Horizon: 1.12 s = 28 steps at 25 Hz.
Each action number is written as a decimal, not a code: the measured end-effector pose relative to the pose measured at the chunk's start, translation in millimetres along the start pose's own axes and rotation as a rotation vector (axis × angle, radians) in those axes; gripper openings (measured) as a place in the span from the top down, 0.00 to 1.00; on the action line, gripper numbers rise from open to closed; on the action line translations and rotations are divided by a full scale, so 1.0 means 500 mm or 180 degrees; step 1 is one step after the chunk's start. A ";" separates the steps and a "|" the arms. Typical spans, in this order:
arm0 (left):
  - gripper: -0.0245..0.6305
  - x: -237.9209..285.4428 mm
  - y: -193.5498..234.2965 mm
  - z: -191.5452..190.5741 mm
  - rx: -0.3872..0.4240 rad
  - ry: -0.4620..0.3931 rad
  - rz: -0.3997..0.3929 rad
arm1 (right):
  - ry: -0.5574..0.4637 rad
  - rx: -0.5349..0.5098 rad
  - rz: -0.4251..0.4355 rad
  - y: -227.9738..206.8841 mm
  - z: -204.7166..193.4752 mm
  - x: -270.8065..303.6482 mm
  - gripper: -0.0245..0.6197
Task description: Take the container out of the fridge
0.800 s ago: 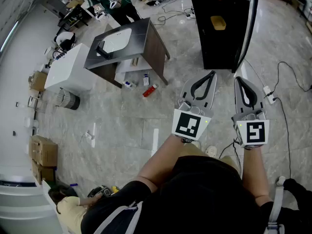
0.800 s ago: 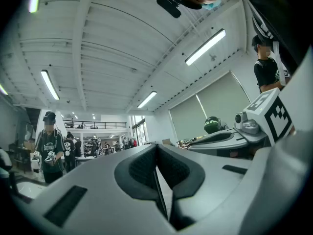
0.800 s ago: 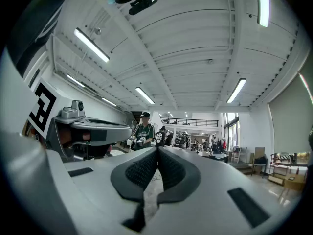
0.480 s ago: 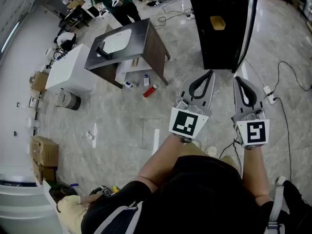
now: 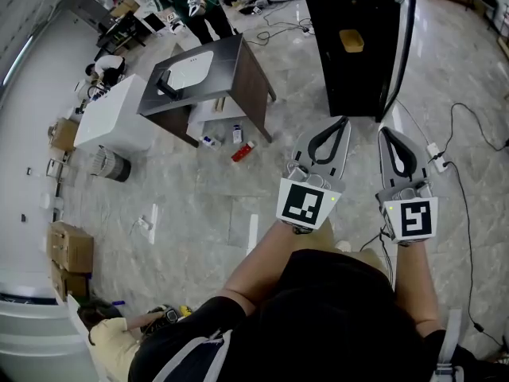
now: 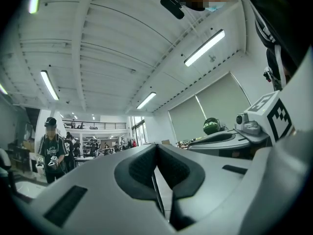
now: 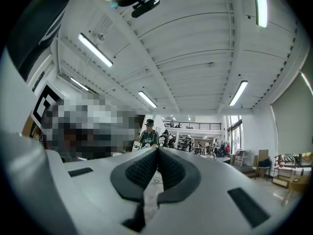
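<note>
Left gripper view: the left gripper (image 6: pixel 155 151) is holding its jaws pressed together with nothing between them; it is pointing out over the hall and ceiling lights.
Right gripper view: the right gripper (image 7: pixel 157 153) is likewise keeping its jaws closed on nothing.
Head view: both grippers are hovering side by side in front of the person's chest, tips aiming toward the fridge (image 5: pixel 342 70) but well apart from it.
Fridge: black cabinet, standing ahead on the tiled floor (image 5: pixel 199 205); its door (image 5: pixel 399 42) is hanging open on the right side.
Container: the yellow container (image 5: pixel 351 40) is sitting inside the fridge, in the upper part of the dark interior; nothing is touching it.
Surroundings: a dark sink cabinet (image 5: pixel 238 70) is standing to the left of the fridge; a cable (image 5: pixel 465 181) is trailing over the floor at right.
Progress (judgement): the door is already open, so access looks done. The approach, the opening of a gripper, the grasp and the lift-out are all remaining.
</note>
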<state>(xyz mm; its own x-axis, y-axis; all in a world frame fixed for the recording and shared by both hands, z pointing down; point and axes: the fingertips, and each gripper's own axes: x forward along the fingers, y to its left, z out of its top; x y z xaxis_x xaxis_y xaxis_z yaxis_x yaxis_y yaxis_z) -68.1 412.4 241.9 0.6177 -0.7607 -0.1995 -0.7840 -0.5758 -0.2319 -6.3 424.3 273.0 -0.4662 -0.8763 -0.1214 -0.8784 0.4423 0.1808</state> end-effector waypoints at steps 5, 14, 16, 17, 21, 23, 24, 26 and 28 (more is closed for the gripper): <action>0.93 0.002 0.007 -0.004 -0.0033 0.0014 0.0004 | -0.0057 -0.0016 0.0045 0.004 -0.005 0.001 0.91; 0.93 0.087 0.051 -0.034 -0.0016 0.0038 -0.0048 | -0.0083 -0.0031 -0.0040 -0.055 -0.017 0.073 0.91; 0.93 0.118 0.069 -0.044 -0.0061 -0.0042 -0.0059 | -0.0080 0.0002 -0.0071 -0.076 -0.030 0.101 0.91; 0.93 0.134 0.081 -0.052 -0.0079 -0.0057 -0.0063 | -0.0068 0.0022 -0.0091 -0.087 -0.041 0.119 0.91; 0.93 0.202 0.146 -0.088 -0.0117 0.0001 -0.0088 | -0.0005 0.0085 -0.0147 -0.124 -0.081 0.208 0.91; 0.93 0.241 0.183 -0.111 -0.0235 0.0085 -0.0140 | 0.0007 0.0111 -0.0167 -0.145 -0.092 0.261 0.91; 0.93 0.263 0.202 -0.122 -0.0300 0.0106 -0.0169 | 0.0013 0.0128 -0.0184 -0.158 -0.097 0.290 0.91; 0.93 0.307 0.242 -0.139 -0.0334 0.0076 -0.0186 | 0.0008 0.0136 -0.0209 -0.184 -0.103 0.345 0.91; 0.93 0.353 0.281 -0.158 -0.0328 0.0066 -0.0201 | -0.0001 0.0090 -0.0229 -0.208 -0.111 0.396 0.91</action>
<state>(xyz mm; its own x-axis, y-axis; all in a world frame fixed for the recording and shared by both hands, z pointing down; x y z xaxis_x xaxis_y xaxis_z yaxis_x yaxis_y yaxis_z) -74.1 173.5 249.1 0.6655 -0.7274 -0.1675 -0.7464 -0.6497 -0.1440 -1.6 194.1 284.3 -0.4018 -0.9060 -0.1335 -0.9123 0.3833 0.1441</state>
